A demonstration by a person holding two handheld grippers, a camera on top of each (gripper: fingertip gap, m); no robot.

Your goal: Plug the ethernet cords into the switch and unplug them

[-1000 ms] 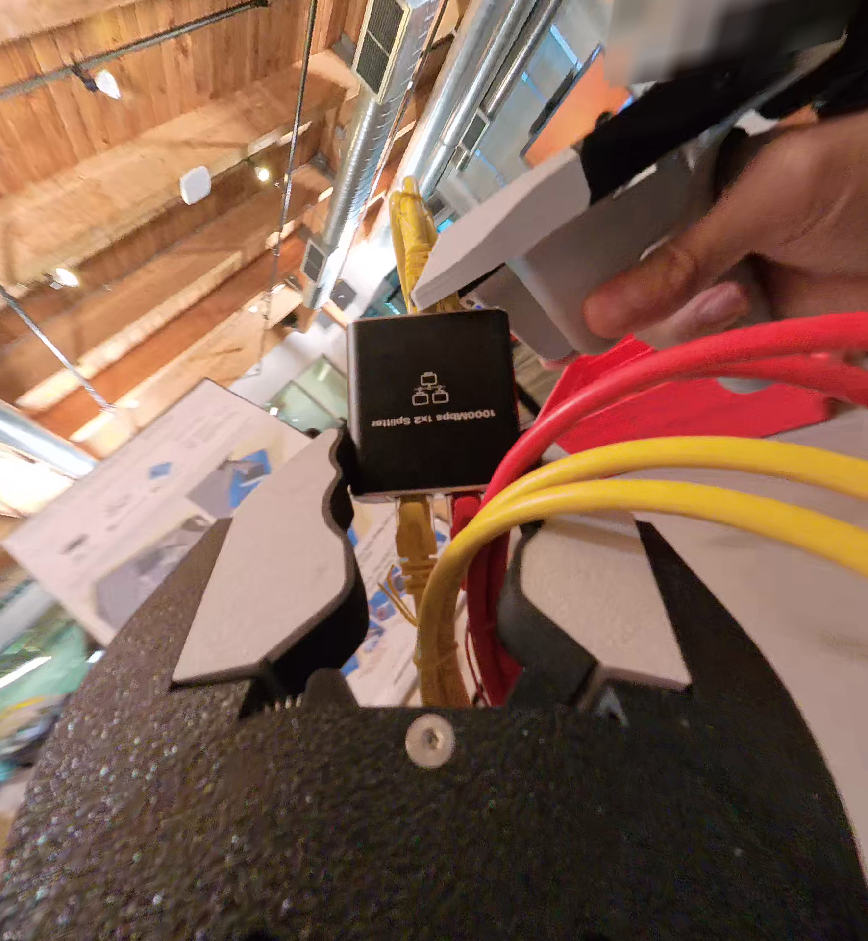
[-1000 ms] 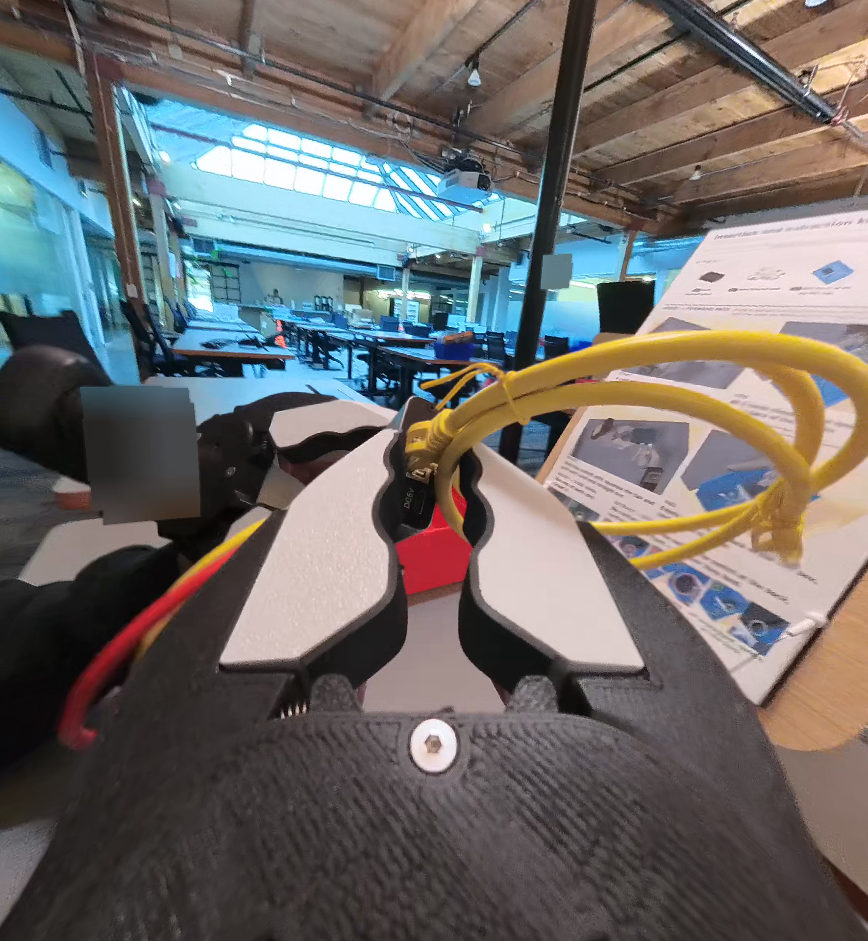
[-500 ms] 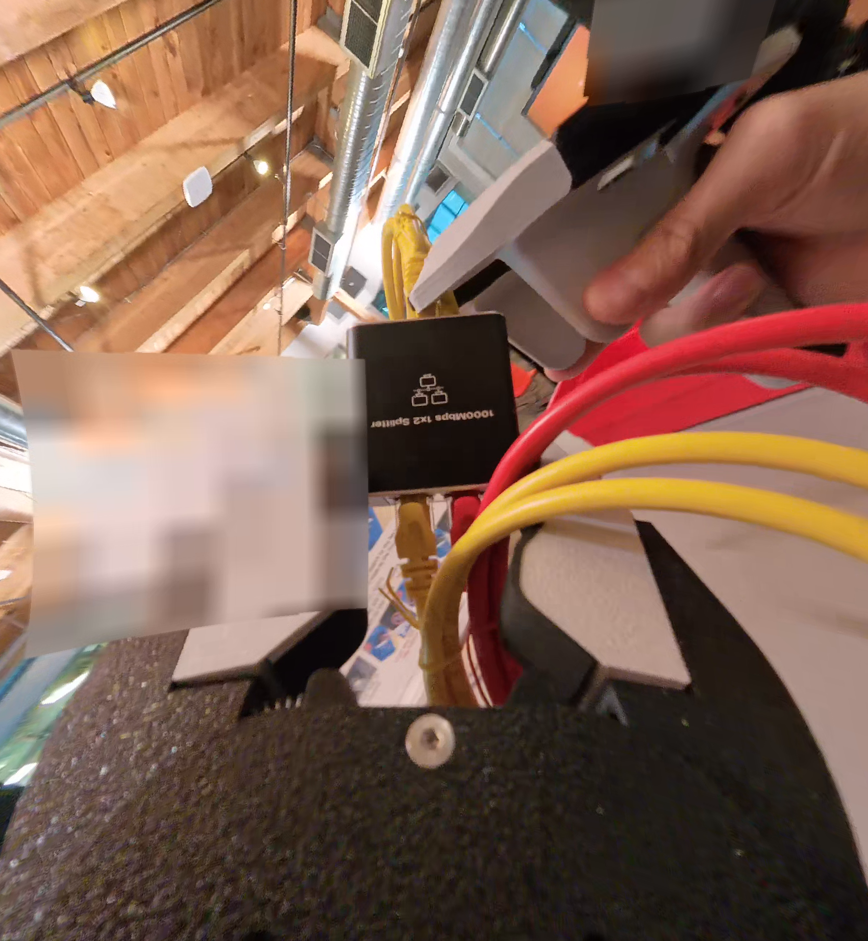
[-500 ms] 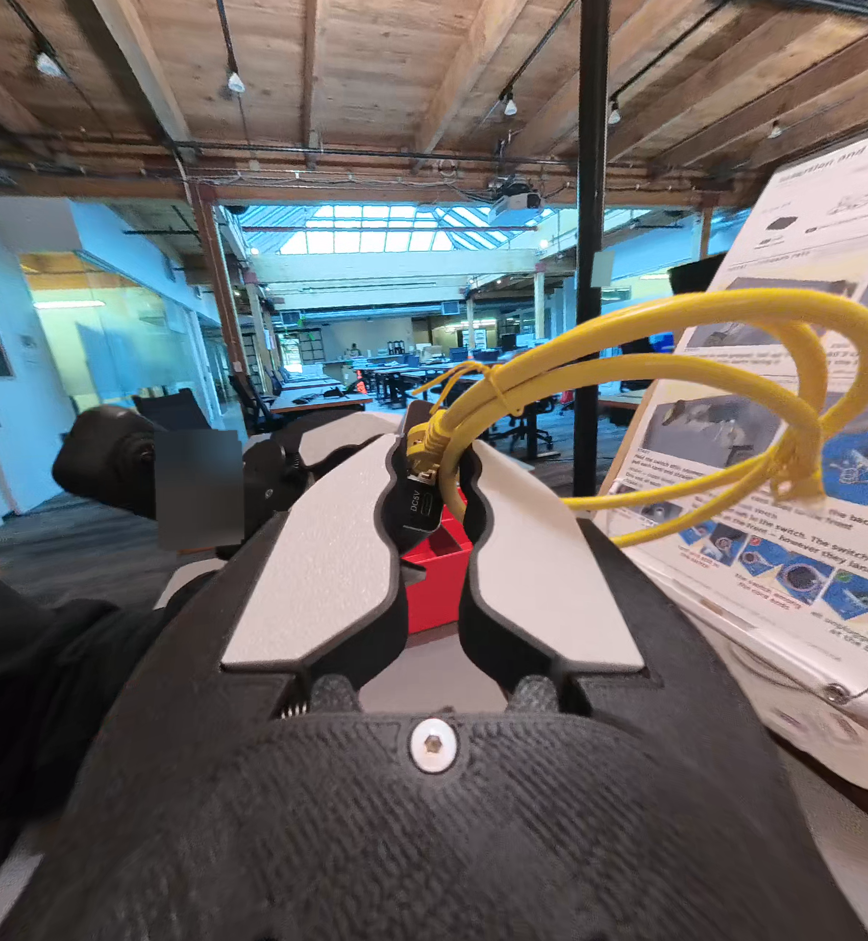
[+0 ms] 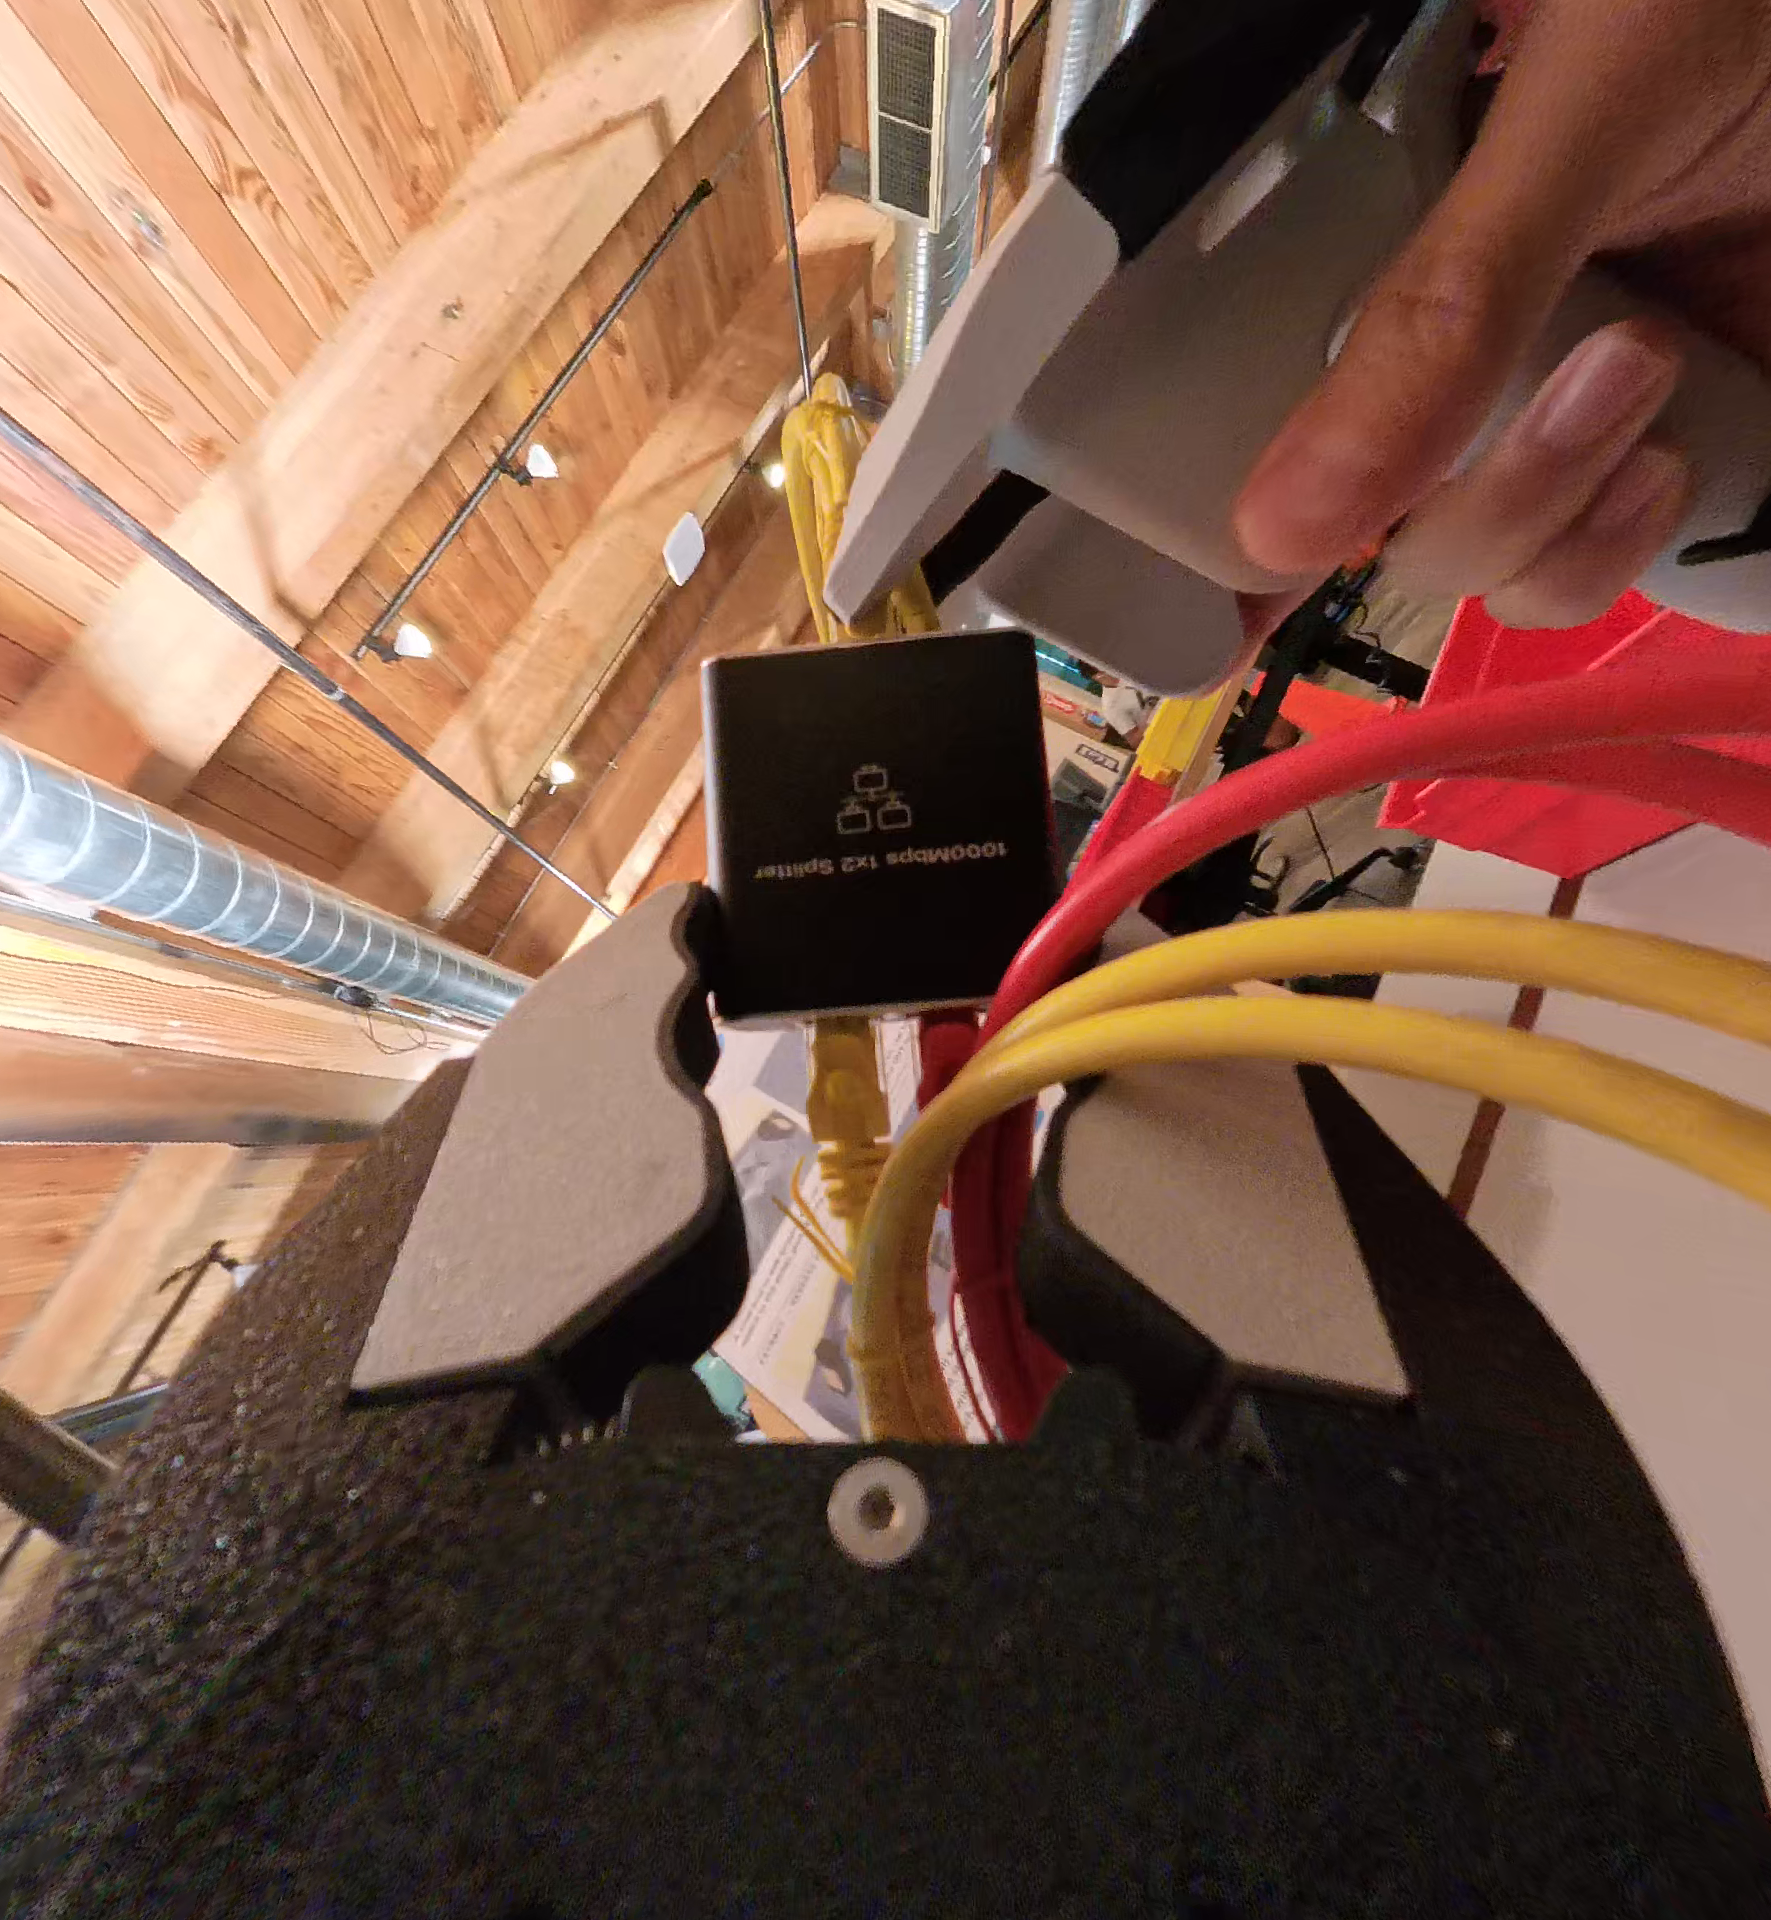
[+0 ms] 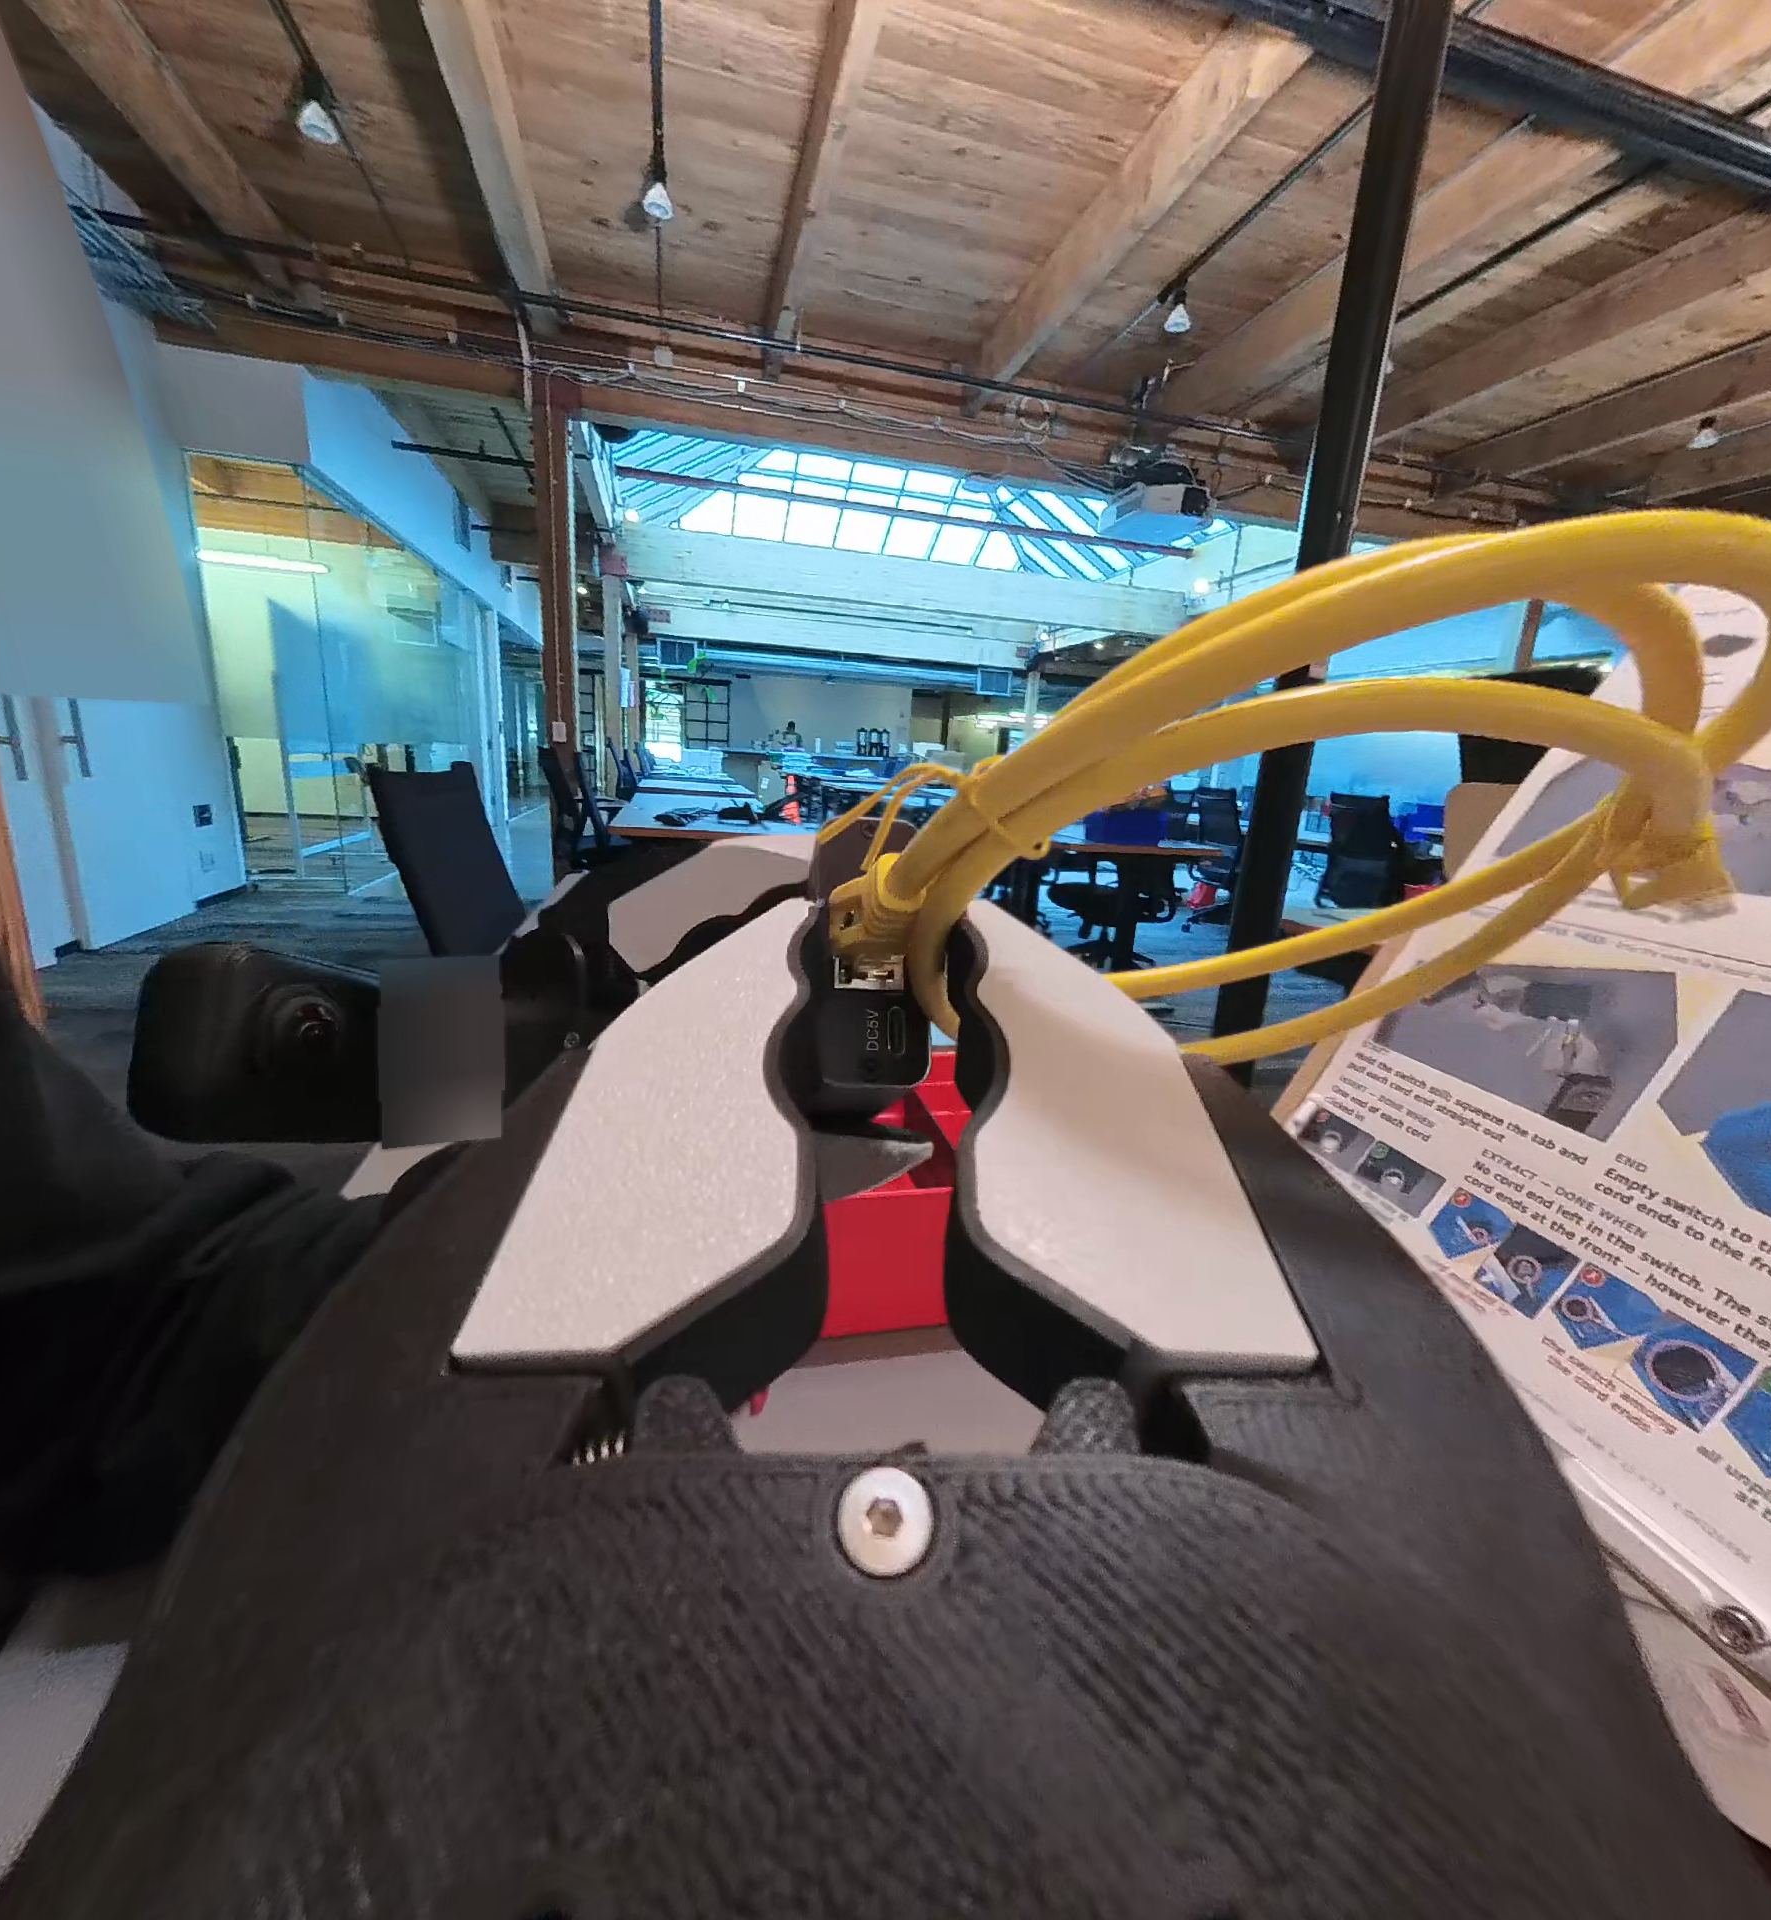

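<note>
The black switch (image 5: 876,831) is held in the air between my left gripper's (image 5: 881,966) fingertips. A yellow cord (image 5: 845,1101) and a red cord (image 5: 1276,758) run into its near side and loop off to the right. A second yellow cord (image 5: 819,478) enters its far side, where my right gripper (image 5: 964,592) closes around it. In the right wrist view my right gripper (image 6: 881,935) is shut around that yellow plug (image 6: 865,914), which sits in the port of the switch's end face (image 6: 865,1039). Its cord (image 6: 1380,665) coils to the right.
A person's hand (image 5: 1535,312) holds the right gripper. A red bin (image 6: 881,1257) stands on the white table (image 5: 1639,1403) behind the switch. A poster board (image 6: 1608,1143) leans at the right, with a black pole (image 6: 1317,644) beside it. The left gripper's body (image 6: 237,1039) is at left.
Both grippers have tilted upward with the switch between them. The right gripper sits closer to the switch, whose end face and port now show. Both grips are unchanged.
</note>
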